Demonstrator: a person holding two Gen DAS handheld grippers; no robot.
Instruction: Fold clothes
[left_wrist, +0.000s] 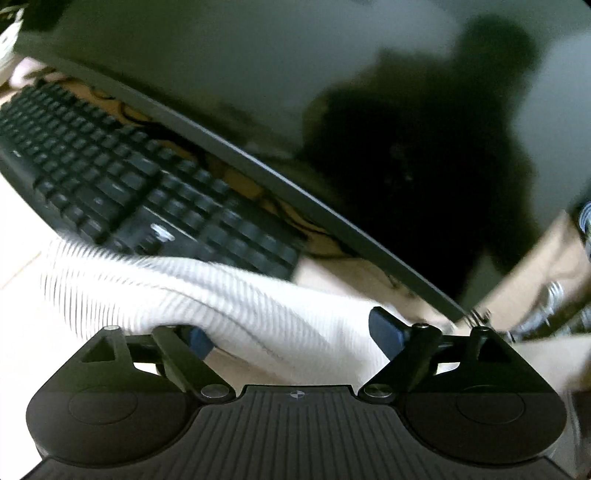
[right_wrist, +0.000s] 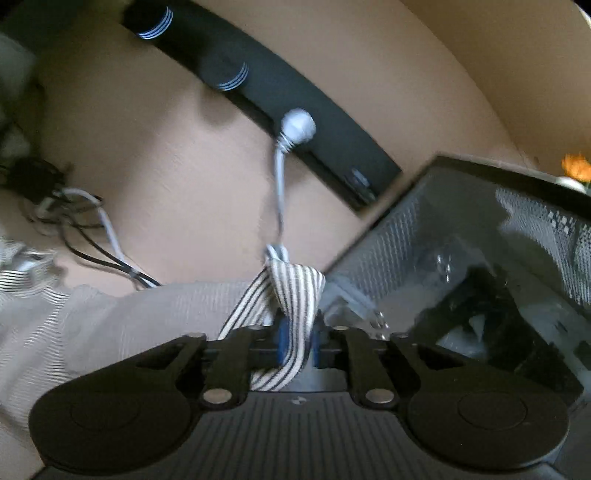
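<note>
A white garment with thin dark stripes lies across the desk in the left wrist view. My left gripper is open, its blue-padded fingers wide apart with the cloth lying between them. In the right wrist view my right gripper is shut on a bunched fold of the striped garment, which stands up between the blue pads. The rest of the cloth trails off to the left.
A black keyboard and a dark monitor stand close behind the cloth. In the right wrist view a black power strip with a grey plug and cable, loose wires and a dark mesh basket sit on the tan surface.
</note>
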